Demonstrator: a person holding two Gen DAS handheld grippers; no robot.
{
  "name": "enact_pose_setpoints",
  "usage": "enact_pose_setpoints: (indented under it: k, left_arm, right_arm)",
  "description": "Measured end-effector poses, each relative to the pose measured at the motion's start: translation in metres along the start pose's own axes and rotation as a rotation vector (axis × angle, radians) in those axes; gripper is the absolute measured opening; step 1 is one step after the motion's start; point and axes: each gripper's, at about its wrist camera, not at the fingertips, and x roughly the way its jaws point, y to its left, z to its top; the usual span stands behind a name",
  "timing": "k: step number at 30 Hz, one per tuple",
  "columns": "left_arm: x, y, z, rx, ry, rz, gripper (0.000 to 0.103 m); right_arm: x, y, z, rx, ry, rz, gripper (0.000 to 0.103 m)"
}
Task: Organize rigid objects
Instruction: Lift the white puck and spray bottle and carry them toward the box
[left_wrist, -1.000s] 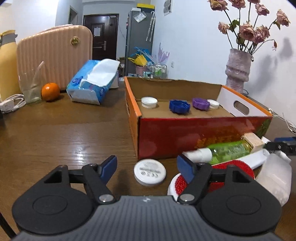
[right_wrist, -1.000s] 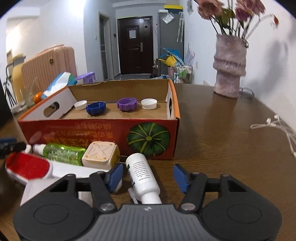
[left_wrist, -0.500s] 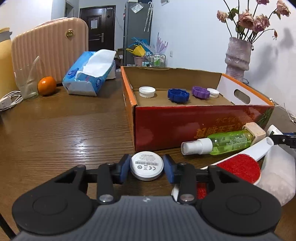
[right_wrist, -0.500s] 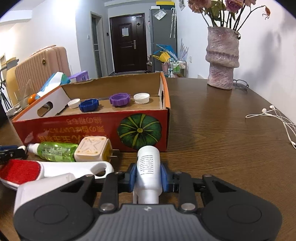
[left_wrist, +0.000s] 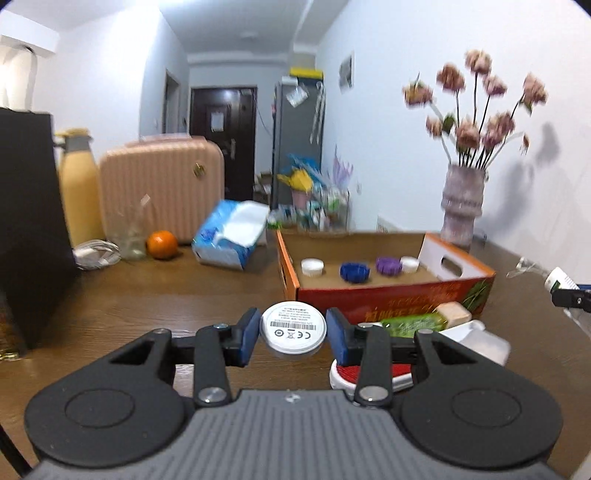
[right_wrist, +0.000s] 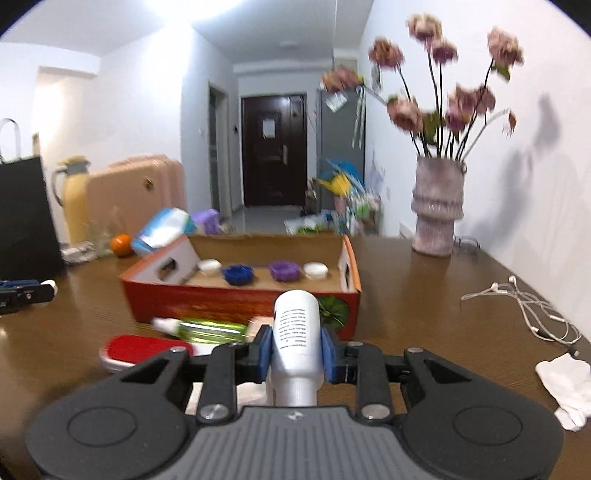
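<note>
The white bottle (right_wrist: 296, 332), long axis pointing ahead, is clamped in the right hand-held gripper (right_wrist: 296, 349) and the round white disc (left_wrist: 293, 328) in the left hand-held gripper (left_wrist: 293, 334), both raised above the surface (left_wrist: 147, 306), the open cardboard box (right_wrist: 240, 301) lying straight ahead, nearer the right.

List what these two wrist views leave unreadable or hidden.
- Print on the white disc in the left gripper: left wrist view, too small to read.
- Text on the white bottle in the right gripper: right wrist view, too small and blurred.
- Bottle's lower end: hidden behind the gripper body.
- Red brush: left wrist view, mostly covered by a finger.
- Lettering on the box front: blurred by motion.
</note>
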Motion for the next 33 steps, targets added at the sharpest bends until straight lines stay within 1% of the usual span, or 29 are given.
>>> enact_pose_setpoints:
  k: [4, 8, 13, 19, 21, 23, 26, 28, 33]
  left_arm:
    - [-0.05, -0.006, -0.003, -0.015, -0.055, -0.005, 0.04]
    - [-0.092, -0.013, -0.007, -0.01, -0.112, -0.015, 0.04]
    - [-0.132, -0.016, -0.015, -0.033, -0.179, -0.032, 0.04]
    - [-0.177, -0.019, -0.022, -0.024, -0.247, -0.046, 0.04]
    - [-0.184, -0.019, -0.019, -0.027, -0.272, -0.048, 0.04]
    - [-0.185, -0.017, -0.017, -0.039, -0.293, -0.046, 0.04]
    - [-0.18, -0.014, -0.021, -0.053, -0.275, -0.043, 0.04]
    - [-0.176, -0.012, -0.024, -0.053, -0.254, -0.031, 0.04]
    - [-0.176, -0.005, -0.026, -0.067, -0.255, -0.031, 0.04]
  right_arm:
    - [-0.046, 0.015, -0.005, -0.004, -0.056, 0.013, 0.027]
    - [-0.081, 0.024, -0.009, -0.026, -0.092, 0.025, 0.027]
    - [-0.123, 0.036, -0.013, -0.052, -0.143, 0.014, 0.027]
    - [-0.167, 0.051, -0.025, -0.062, -0.186, 0.025, 0.027]
    - [-0.174, 0.054, -0.028, -0.067, -0.184, 0.039, 0.027]
    - [-0.172, 0.054, -0.03, -0.076, -0.165, 0.035, 0.027]
    - [-0.162, 0.056, -0.03, -0.086, -0.148, 0.008, 0.027]
    - [-0.158, 0.059, -0.03, -0.093, -0.141, 0.017, 0.027]
    - [-0.159, 0.064, -0.032, -0.106, -0.14, 0.03, 0.027]
